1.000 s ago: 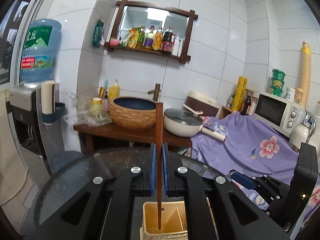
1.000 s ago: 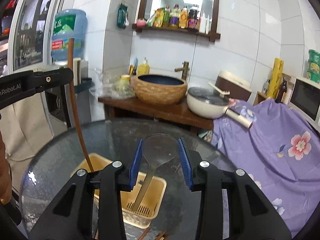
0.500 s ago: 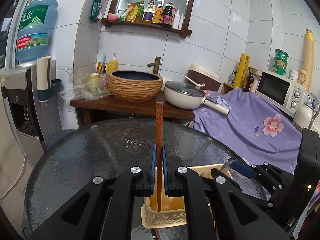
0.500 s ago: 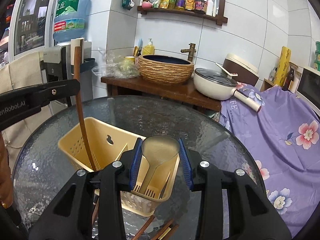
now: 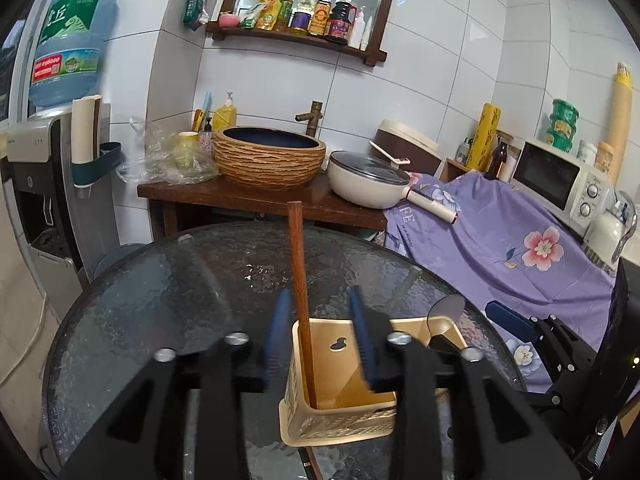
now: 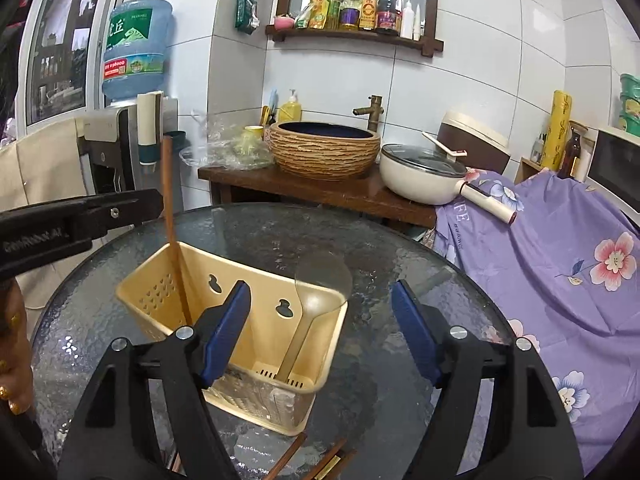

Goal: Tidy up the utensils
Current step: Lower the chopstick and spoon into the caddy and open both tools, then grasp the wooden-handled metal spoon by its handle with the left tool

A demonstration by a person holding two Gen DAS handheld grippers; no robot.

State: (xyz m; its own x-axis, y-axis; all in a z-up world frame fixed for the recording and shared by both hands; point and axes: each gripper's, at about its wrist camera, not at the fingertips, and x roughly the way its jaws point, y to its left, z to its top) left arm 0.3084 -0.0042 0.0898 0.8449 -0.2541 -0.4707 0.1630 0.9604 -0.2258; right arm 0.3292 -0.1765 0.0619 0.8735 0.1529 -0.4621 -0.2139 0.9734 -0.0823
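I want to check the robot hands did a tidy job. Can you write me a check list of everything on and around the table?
Surface: round glass table, bare around the holder.
Job's things: yellow holder; brown chopstick and clear spoon standing inside.
Clutter: more chopsticks lying by the near edge.
Grippers: left gripper and right gripper open, holding nothing.
Cables: nothing seen.
Surroundings: basin, pan, purple cloth, water jug.

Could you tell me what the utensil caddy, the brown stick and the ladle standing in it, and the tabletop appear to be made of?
Utensil caddy: looks like matte cream plastic, with moulded perforations and cut-out holes.
Brown stick: probably wood, reddish-brown and dull; grain is too fine to confirm.
Ladle: see-through bowl, so likely clear or smoky plastic.
Tabletop: dark textured glass, going by its pebbled, glossy surface.
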